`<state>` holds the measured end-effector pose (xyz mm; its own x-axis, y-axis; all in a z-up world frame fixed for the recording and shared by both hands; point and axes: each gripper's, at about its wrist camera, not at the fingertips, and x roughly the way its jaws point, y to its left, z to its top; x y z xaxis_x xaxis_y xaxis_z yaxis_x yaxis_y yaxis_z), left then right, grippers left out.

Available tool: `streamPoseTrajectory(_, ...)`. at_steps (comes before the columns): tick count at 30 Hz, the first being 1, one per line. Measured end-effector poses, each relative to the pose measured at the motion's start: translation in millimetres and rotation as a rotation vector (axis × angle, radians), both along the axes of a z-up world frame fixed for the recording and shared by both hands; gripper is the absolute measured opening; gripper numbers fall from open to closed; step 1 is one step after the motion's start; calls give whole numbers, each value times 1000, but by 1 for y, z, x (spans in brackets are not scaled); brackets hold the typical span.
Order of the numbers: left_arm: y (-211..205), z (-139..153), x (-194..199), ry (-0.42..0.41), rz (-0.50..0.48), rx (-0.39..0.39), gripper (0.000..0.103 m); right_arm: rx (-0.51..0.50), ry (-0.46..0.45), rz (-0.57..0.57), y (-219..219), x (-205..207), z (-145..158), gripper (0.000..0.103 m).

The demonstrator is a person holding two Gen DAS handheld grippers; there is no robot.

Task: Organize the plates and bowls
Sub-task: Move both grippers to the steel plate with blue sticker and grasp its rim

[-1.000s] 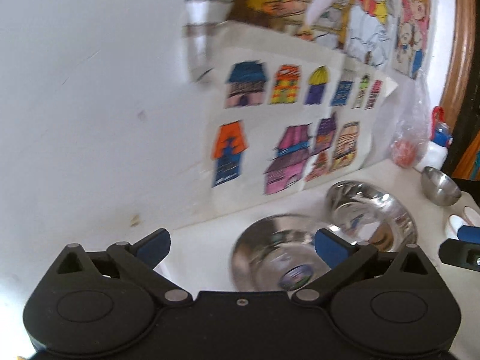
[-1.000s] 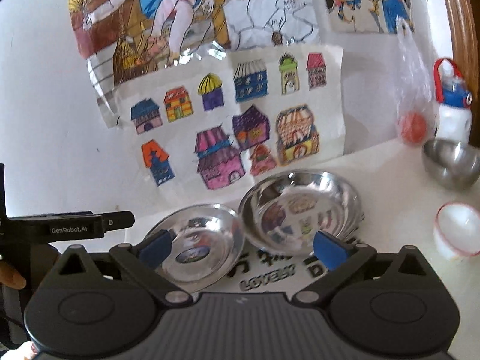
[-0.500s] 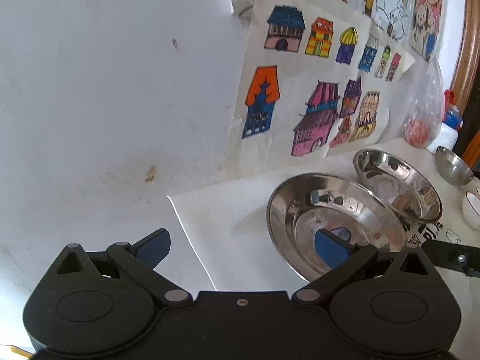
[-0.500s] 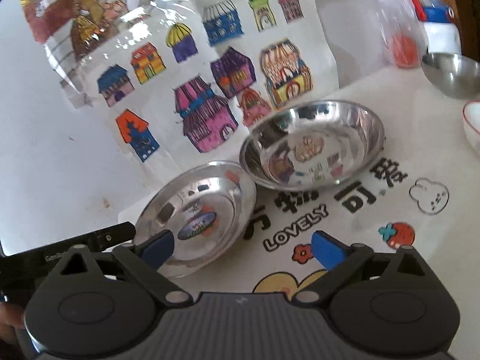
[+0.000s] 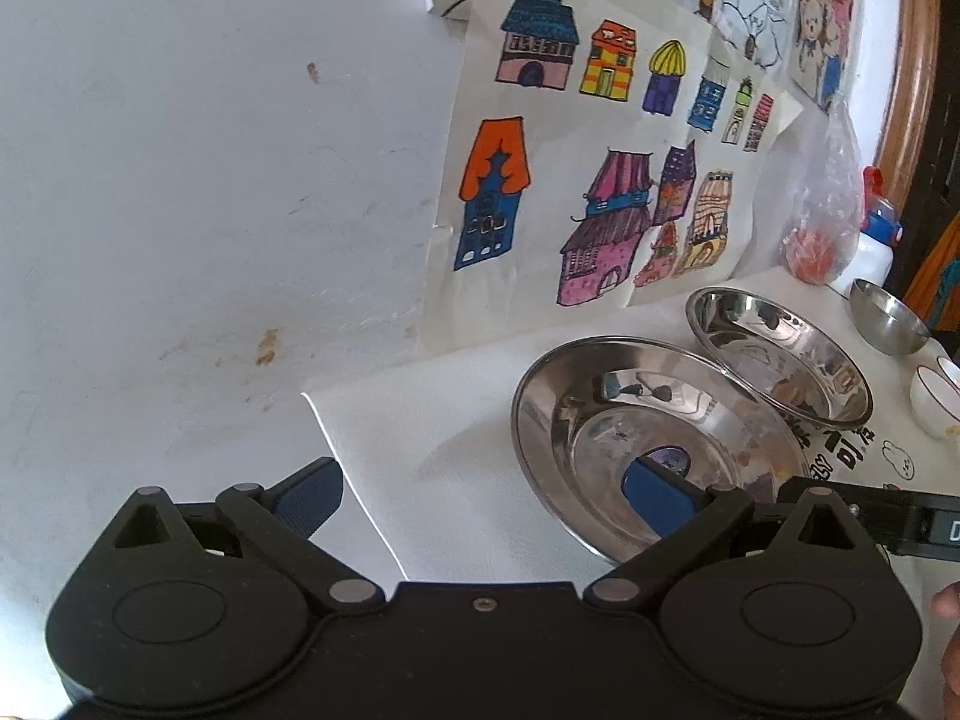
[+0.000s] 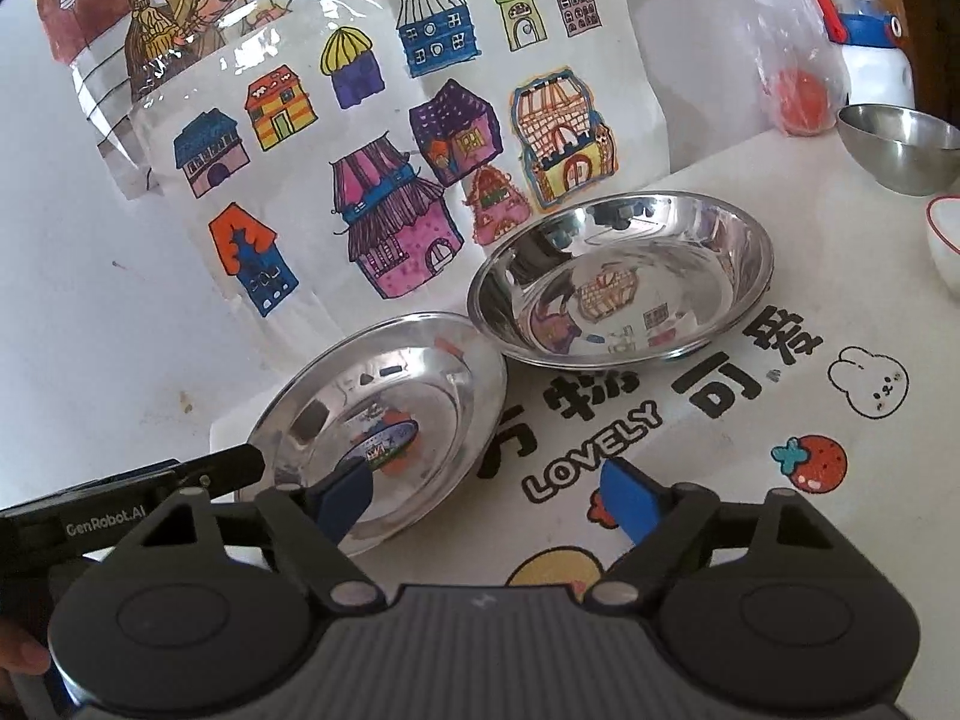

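Two steel plates lay ahead of the claws on the printed tablecloth (image 6: 780,438), their rims touching or all but: the deeper plate (image 6: 624,276) farther off, the flatter plate (image 6: 384,414) close in. Off to the right of both claws sat a steel bowl (image 6: 900,144) and a white bowl (image 6: 948,240), well apart from the plates. The right claw (image 6: 486,501) had just been closing, yet its jaws stood apart, clamped on nothing, the flat plate's near-right rim between them. The left claw (image 5: 480,495) was spread wide and empty, its right finger over that plate's near edge. To lift the plate cleanly, one claw should probably pinch the rim squarely and keep it level while stacking.
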<state>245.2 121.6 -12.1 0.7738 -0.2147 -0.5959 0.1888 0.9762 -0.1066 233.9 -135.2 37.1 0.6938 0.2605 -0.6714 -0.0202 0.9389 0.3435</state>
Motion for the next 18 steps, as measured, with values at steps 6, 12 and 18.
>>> streamPoseTrajectory(6, -1, 0, 3, 12, -15, -19, 89, -2, -7, 0, 2, 2, -1, 69)
streamPoseTrajectory(12, -2, 0, 7, 25, -16, -40, 75, 15, -7, 9, 3, 3, -2, 55)
streamPoseTrajectory(18, -2, -2, 6, 34, -15, -56, 51, 39, 2, 17, 2, 3, -3, 40)
